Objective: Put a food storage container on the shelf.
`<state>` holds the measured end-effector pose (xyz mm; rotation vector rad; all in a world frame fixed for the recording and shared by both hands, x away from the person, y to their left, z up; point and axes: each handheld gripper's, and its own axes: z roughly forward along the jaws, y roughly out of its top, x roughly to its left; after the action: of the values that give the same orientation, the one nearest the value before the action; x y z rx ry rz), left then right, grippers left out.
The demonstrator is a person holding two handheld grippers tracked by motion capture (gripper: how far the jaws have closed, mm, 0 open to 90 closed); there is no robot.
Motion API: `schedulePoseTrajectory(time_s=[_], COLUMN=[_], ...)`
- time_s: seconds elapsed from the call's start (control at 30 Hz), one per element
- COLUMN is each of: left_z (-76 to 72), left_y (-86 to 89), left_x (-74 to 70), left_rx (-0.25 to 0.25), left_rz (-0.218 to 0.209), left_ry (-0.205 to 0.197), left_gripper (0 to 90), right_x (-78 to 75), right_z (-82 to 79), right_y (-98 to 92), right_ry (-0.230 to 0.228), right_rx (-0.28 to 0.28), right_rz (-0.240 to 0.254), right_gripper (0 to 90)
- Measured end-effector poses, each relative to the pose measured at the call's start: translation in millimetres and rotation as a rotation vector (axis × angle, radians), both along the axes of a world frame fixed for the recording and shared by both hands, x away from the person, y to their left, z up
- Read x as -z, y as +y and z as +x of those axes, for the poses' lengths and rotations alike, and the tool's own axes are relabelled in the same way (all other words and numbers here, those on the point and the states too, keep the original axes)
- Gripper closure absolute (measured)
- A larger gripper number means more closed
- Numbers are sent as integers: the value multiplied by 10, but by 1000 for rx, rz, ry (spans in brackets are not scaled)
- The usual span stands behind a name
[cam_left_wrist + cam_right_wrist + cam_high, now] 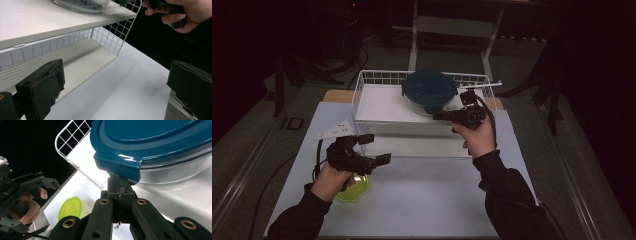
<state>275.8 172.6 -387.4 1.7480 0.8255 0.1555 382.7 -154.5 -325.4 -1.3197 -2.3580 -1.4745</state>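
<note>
— What do you see from the high view?

— My left gripper [371, 149] sits at lower left of centre, its fingers spread wide and holding nothing, above the white surface [422, 200]. A yellow-green lid [354, 189] lies at lower left, partly under my left hand [332, 177]. My right gripper [443, 116] reaches from right of centre toward the glass bowl [428, 102] with its teal lid [429, 88], which sits on the board in the white wire basket [362, 82] at upper centre.

— And the left gripper view?

— My two fingers [41, 87] stand far apart at the bottom corners, nothing between them. The basket's mesh fills the upper left; my right hand [180, 12] is at top right.

— The right gripper view?

— My fingers [120, 192] are pressed together at centre, their tips right under the teal lid's tab; whether they pinch it I cannot tell. The yellow-green lid lies at lower left.
</note>
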Motion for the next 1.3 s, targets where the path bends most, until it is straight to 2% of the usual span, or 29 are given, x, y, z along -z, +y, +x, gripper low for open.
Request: schedulePoseTrajectory(time_s=[0.17,0.2,0.3,0.33,0.37,0.4,0.43,0.47,0.5,0.53,0.57,0.6,0.63,0.67,0.7,0.73,0.83,0.93,1.1,1.13,1.17,1.2,1.23,1.27,1.3], left_z=[-13,-19,-41,-52,-52,-60,-60,-75,-75,-90,-90,-111,-111,-128,-128,-141,-172,-187,-210,-220,-220,-224,-229,-238,-238], left_y=[28,35,62,83,83,108,108,127,127,140,140,155,155,170,170,178,202,242,296,338,338,363,391,438,438], left_x=[-2,-4,-4,2,2,9,9,17,17,25,25,36,36,50,50,58,81,134,180,195,195,203,210,229,229], left_rx=[-2,-3,-7,-12,-12,-12,-12,-7,-7,-4,-4,-2,-2,6,6,8,2,-10,-16,-19,-19,-15,-16,-24,-24], left_rz=[0,-1,15,29,29,29,29,32,32,43,43,59,59,57,57,59,68,77,85,85,85,80,78,77,77], left_ry=[-10,-15,-30,-32,-32,-26,-26,-27,-27,-27,-27,-30,-30,-35,-35,-35,-49,-41,-36,-33,-33,-31,-33,-39,-39], left_gripper=[7,7,7,7,7,7,7,7,7,7,7,2,1,1,1,1,1,1,1,1,1,1,1,1,1], right_x=[1,8,21,46,46,69,69,94,94,119,119,152,152,191,191,236,273,343,422,459,459,492,492,531,531], right_z=[-17,-62,-125,-188,-188,-250,-250,-310,-310,-373,-373,-433,-433,-496,-496,-545,-598,-716,-797,-847,-847,-906,-906,-952,-952], right_y=[10,8,5,-3,-3,-14,-14,-42,-42,-67,-67,-93,-93,-112,-112,-139,-167,-196,-250,-292,-292,-321,-321,-362,-362], right_ry=[-11,-17,-35,-46,-46,-66,-66,-78,-78,-100,-100,-110,-110,-128,-128,-125,-134,-166,-179,-199,-199,-231,-231,-266,-266], right_rx=[-6,-26,-37,-53,-53,-65,-65,-67,-67,-65,-65,-72,-72,-70,-70,-78,-78,-73,-89,-91,-91,-85,-85,-64,-64], right_rz=[0,10,2,-1,-1,-16,-16,-17,-17,-28,-28,-25,-25,-38,-38,-27,-18,-21,-16,-6,-6,-30,-30,-43,-43], right_gripper=[880,849,815,758,758,689,689,609,609,531,531,441,441,368,368,313,265,182,108,97,97,98,98,98,98])
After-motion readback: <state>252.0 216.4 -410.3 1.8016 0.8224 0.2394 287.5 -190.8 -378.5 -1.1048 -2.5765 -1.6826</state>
